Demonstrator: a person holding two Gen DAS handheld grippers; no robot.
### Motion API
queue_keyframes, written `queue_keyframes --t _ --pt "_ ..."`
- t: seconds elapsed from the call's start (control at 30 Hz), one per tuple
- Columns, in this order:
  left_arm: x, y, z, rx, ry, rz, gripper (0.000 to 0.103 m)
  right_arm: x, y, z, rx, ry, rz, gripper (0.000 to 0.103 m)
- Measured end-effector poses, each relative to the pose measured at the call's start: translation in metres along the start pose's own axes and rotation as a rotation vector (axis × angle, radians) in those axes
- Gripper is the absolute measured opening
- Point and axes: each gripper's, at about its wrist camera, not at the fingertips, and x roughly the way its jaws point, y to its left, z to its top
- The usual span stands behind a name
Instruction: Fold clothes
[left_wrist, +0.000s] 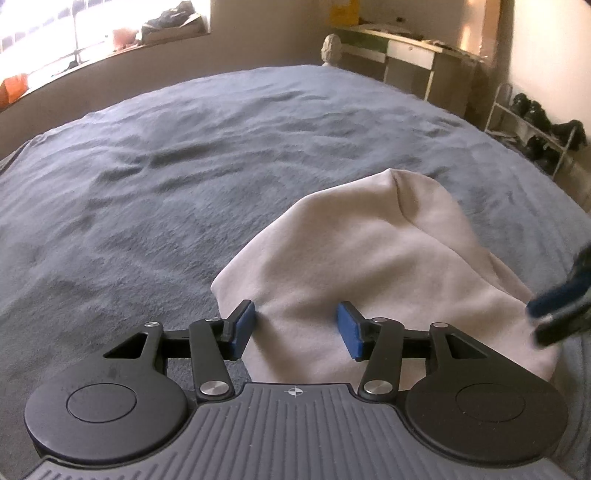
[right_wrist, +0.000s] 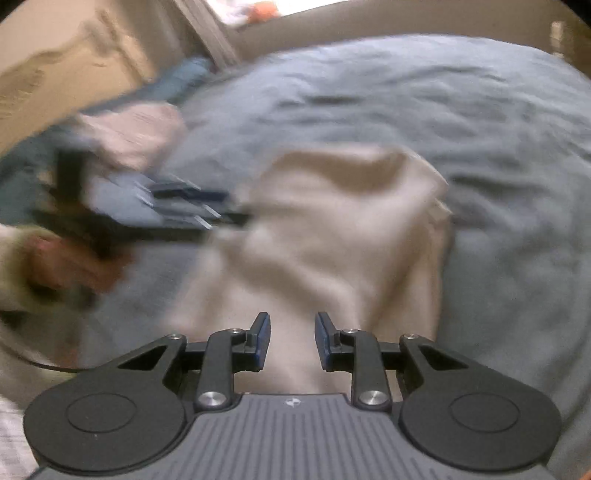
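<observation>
A cream garment (left_wrist: 369, 258) lies folded on the blue-grey bedspread (left_wrist: 184, 166). My left gripper (left_wrist: 295, 328) hovers over its near edge, open, blue pads wide apart, with flat cloth under the gap. At the right edge of the left wrist view, my right gripper (left_wrist: 546, 317) shows as a dark blur beside the garment. In the blurred right wrist view, my right gripper (right_wrist: 293, 338) is open with a narrow gap above the cream garment (right_wrist: 332, 229), nothing pinched. My left gripper (right_wrist: 225, 218) points at the garment from the left, held by a hand (right_wrist: 66, 266).
A second pale pinkish cloth (right_wrist: 136, 133) lies at the bed's far left corner. Beyond the bed are a window sill with clutter (left_wrist: 166, 22), a white desk (left_wrist: 410, 55) and a shoe rack (left_wrist: 535, 125). The bedspread (right_wrist: 480, 147) stretches wide around the garment.
</observation>
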Motion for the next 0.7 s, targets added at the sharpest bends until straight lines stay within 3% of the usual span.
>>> queue_keyframes --t 0.07,0.1,0.17,0.3,0.4,0.53,0.7 --pt "0.0 0.0 0.002 -0.011 0.016 0.007 0.05 0.015 -0.001 -0.012 -0.017 0.053 -0.139 0.034" --pt "0.001 0.0 0.004 -0.015 0.024 0.01 0.05 0.012 -0.001 -0.012 -0.011 0.045 -0.159 0.041" --pt "0.001 0.0 0.006 -0.024 0.039 0.018 0.05 0.006 -0.001 -0.011 0.0 0.025 -0.195 0.039" --pt "0.001 -0.001 0.007 -0.042 0.052 0.027 0.05 -0.015 0.026 -0.005 -0.061 -0.096 -0.159 0.039" --pt "0.002 -0.002 0.008 -0.055 0.062 0.037 0.05 -0.009 0.051 -0.006 -0.113 -0.147 -0.082 0.039" --pt "0.002 -0.003 0.011 -0.084 0.083 0.052 0.051 0.03 0.065 -0.018 -0.166 -0.067 -0.053 0.038" --pt "0.001 -0.008 0.013 -0.077 0.111 0.082 0.052 0.04 0.088 -0.038 -0.392 -0.024 -0.198 0.038"
